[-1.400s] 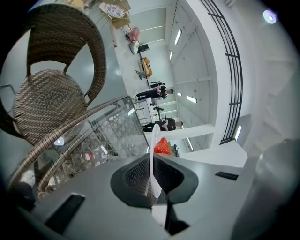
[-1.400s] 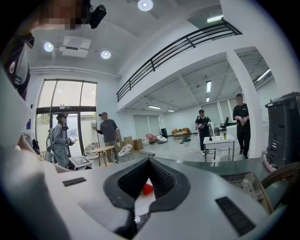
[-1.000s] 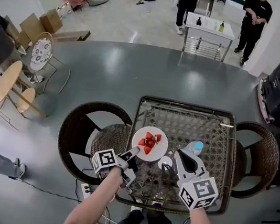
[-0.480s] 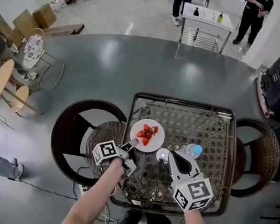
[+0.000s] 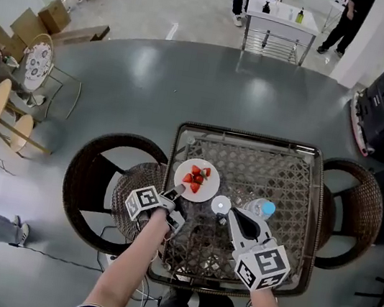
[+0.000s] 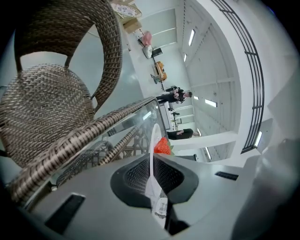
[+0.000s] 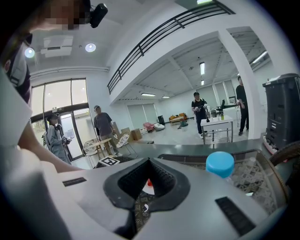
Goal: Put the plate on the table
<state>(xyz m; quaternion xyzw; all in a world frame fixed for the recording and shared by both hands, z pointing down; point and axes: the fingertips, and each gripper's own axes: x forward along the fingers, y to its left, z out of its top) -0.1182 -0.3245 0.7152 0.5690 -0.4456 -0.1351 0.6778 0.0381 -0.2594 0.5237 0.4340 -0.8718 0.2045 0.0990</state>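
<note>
plate [image 5: 207, 190] pinched at its rim
left tongs [image 5: 179, 193] clamp the plate over the desk's [image 5: 276, 172] near-left part (touchdown unclear) — a tilted release could roll the strawberries [image 5: 196, 178] off; right tongs [image 5: 225, 219], slightly parted, hold nothing.

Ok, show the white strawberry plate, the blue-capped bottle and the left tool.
white round plate of strawberries [image 5: 211, 187]: head view, bare right rim.
clear blue-capped bottle [image 5: 262, 207]: head view, cap end.
left tool [image 5: 177, 192]: head view, fingertips on plate edge.
</note>
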